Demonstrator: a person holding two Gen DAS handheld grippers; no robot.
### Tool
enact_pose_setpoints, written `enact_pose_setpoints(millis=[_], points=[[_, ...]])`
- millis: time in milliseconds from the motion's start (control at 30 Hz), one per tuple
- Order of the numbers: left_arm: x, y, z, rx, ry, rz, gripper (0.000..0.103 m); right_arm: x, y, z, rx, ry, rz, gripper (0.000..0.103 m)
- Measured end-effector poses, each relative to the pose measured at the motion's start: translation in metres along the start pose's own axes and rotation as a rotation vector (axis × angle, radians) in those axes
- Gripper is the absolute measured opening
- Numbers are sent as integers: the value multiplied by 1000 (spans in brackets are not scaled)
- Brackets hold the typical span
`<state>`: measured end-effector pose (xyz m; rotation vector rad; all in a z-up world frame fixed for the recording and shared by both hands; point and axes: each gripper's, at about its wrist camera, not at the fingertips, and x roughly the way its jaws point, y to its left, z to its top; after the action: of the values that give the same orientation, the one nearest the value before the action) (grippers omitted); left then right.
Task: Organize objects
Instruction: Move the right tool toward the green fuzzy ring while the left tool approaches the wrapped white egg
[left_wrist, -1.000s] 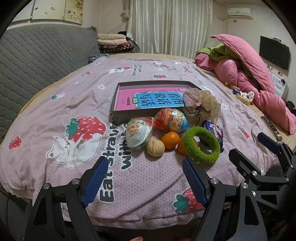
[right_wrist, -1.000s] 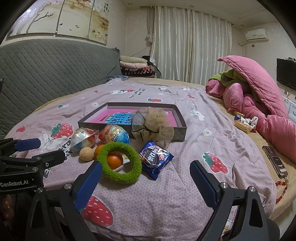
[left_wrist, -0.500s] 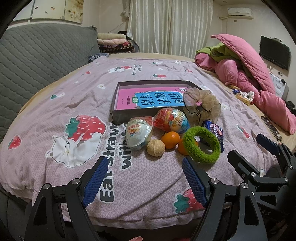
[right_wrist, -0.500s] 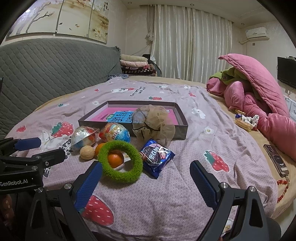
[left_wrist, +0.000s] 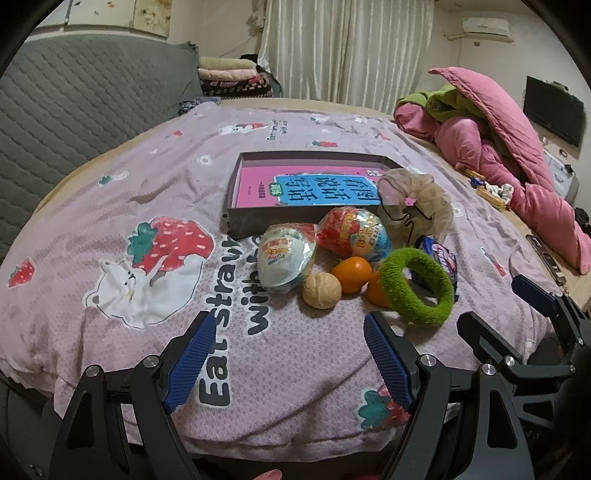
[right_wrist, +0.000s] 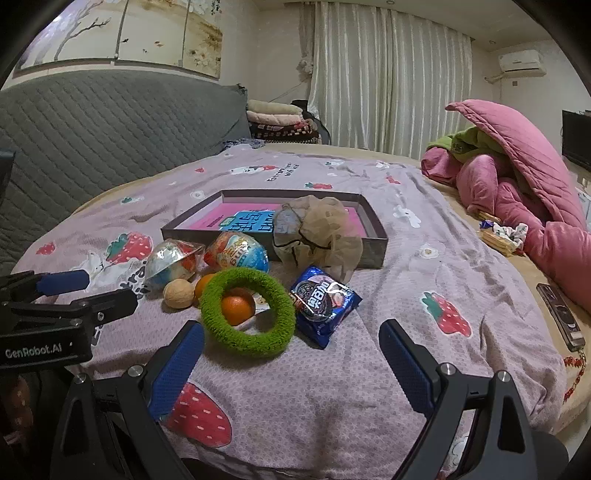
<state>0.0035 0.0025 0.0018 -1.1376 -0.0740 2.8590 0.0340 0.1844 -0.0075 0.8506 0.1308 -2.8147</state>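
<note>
A shallow grey box (left_wrist: 258, 221) (right_wrist: 373, 243) holding a pink and blue book lies on the bed. A beige mesh scrunchie (left_wrist: 417, 201) (right_wrist: 317, 234) drapes over its near corner. In front lie two wrapped toy eggs (left_wrist: 284, 256) (right_wrist: 236, 253), a walnut (left_wrist: 320, 290) (right_wrist: 178, 292), two oranges (left_wrist: 351, 273) (right_wrist: 237, 309), a green fuzzy ring (left_wrist: 417, 288) (right_wrist: 247, 314) and a blue cookie packet (right_wrist: 323, 301). My left gripper (left_wrist: 286, 362) is open, short of the walnut. My right gripper (right_wrist: 291, 363) is open, near the ring and packet.
A pink quilt with green cloth (left_wrist: 509, 155) (right_wrist: 524, 184) is heaped at the right. A remote (right_wrist: 561, 314) and a wrapped snack (right_wrist: 498, 232) lie by the bed's right edge. A grey padded headboard (left_wrist: 74, 107) rises on the left.
The right wrist view has edged slightly nearer the pile; the left gripper and the objects stay as they were.
</note>
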Motion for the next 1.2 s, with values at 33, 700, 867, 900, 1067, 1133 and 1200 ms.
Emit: enact_pose_setpoints(millis=[33, 700, 867, 900, 1067, 1133, 1200], points=[[2, 1, 0, -3, 3, 0, 83, 2, 1, -1, -6, 5, 0, 96], [30, 15, 21, -27, 3, 7, 83, 20, 20, -3, -89, 39, -2, 94], [39, 14, 26, -18, 12, 0, 83, 27, 29, -4, -129, 49, -2, 88], [42, 14, 27, -18, 15, 1, 83, 29, 31, -4, -139, 51, -3, 87], [53, 14, 33, -14, 24, -9, 83, 37, 45, -4, -220, 41, -37, 79], [58, 14, 36, -8, 30, -7, 83, 40, 51, -5, -251, 42, -47, 76], [63, 14, 38, -12, 39, -9, 83, 45, 57, -7, -295, 46, -68, 71]])
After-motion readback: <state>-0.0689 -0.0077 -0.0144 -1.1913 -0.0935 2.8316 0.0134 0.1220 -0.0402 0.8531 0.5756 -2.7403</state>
